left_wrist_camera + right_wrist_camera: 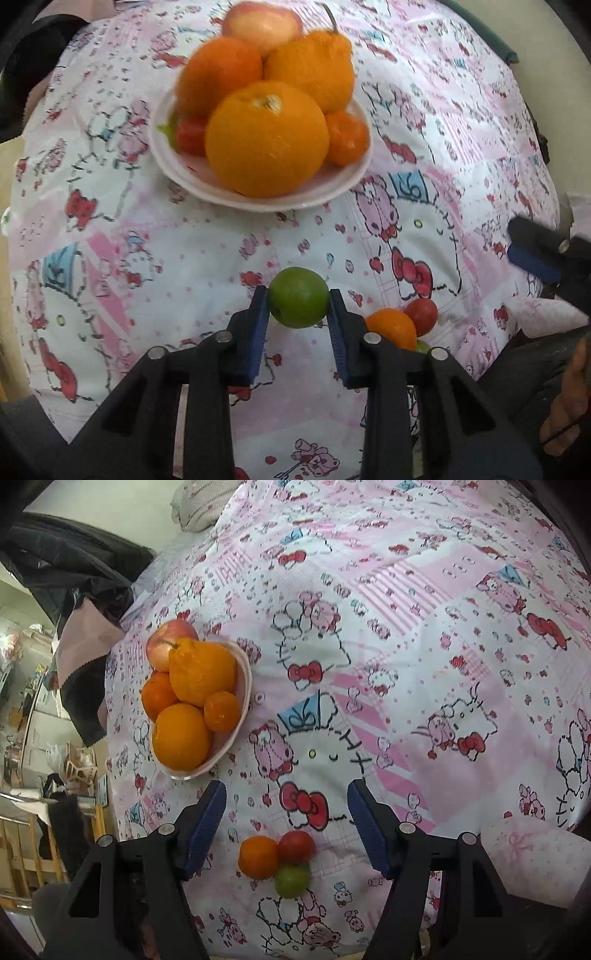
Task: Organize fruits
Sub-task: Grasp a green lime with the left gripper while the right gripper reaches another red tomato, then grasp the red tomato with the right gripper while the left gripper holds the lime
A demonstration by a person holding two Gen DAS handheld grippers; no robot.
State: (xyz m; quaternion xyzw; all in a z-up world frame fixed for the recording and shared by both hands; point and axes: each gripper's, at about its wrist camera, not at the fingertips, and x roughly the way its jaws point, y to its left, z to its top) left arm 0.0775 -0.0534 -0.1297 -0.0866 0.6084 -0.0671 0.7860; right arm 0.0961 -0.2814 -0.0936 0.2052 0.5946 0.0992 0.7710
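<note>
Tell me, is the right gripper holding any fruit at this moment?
No, the right gripper is open and holds nothing; the small orange, red fruit and green fruit lie on the tablecloth below it.

The tablecloth [406, 635] is white and pink, printed with cartoon cats wearing red bows. On it, the plate [343, 184] is pale pink-white, heaped with orange citrus [266, 138] and a red-yellow apple [262, 26] at the plate's far side. The left gripper [298, 299] has blue pads on black arms around a green fruit [297, 297].
</note>
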